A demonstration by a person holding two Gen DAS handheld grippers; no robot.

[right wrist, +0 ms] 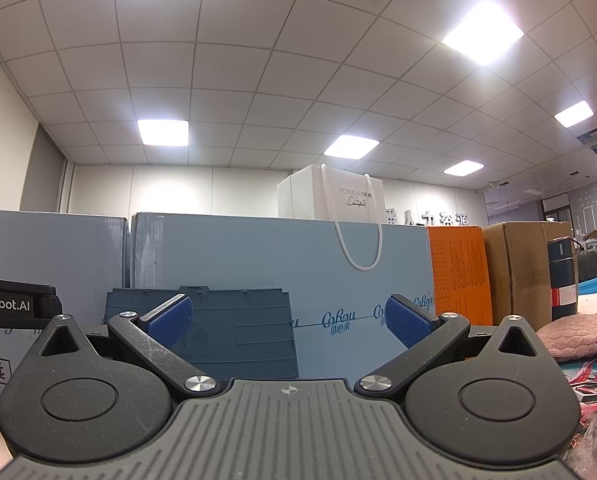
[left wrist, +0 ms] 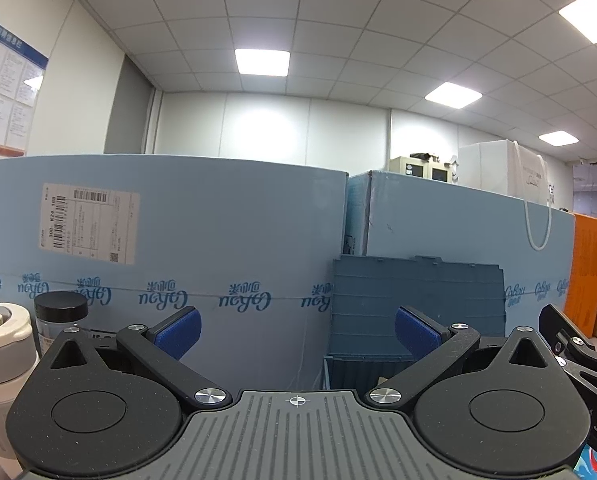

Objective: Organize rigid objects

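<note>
Left wrist view: left gripper (left wrist: 297, 330) fills the foreground, blue pads (left wrist: 178, 332) spread wide apart, nothing between them. Beyond the gap stands a dark blue ribbed plastic crate (left wrist: 416, 304), upright, against a wall of light blue cartons (left wrist: 202, 216) printed with a repeating logo; a shipping label (left wrist: 90, 222) sits on the left carton. At the left edge, a white bottle with grey lid (left wrist: 0, 344) and just behind it a clear jar with black cap (left wrist: 60, 312), both near the left finger but apart from it. A white paper bag (left wrist: 502, 168) rests on top of the right carton, its cord handle hanging down the carton face. Part of the other gripper's black body shows at the right edge. Right wrist view: right gripper (right wrist: 288, 320) likewise in the foreground, blue pads (right wrist: 170, 320) held apart and empty. The same crate (right wrist: 234, 324) stands ahead, left of centre, in front of the cartons (right wrist: 282, 252). White bag (right wrist: 338, 196) on top, lettered. Right of the cartons: an orange box (right wrist: 460, 272), then a brown cardboard box (right wrist: 526, 260), then a dark flask (right wrist: 563, 276) standing upright. A pink knitted cloth (right wrist: 578, 334) lies low at right, near the right finger. Contact between crate and cartons cannot be told.
</note>
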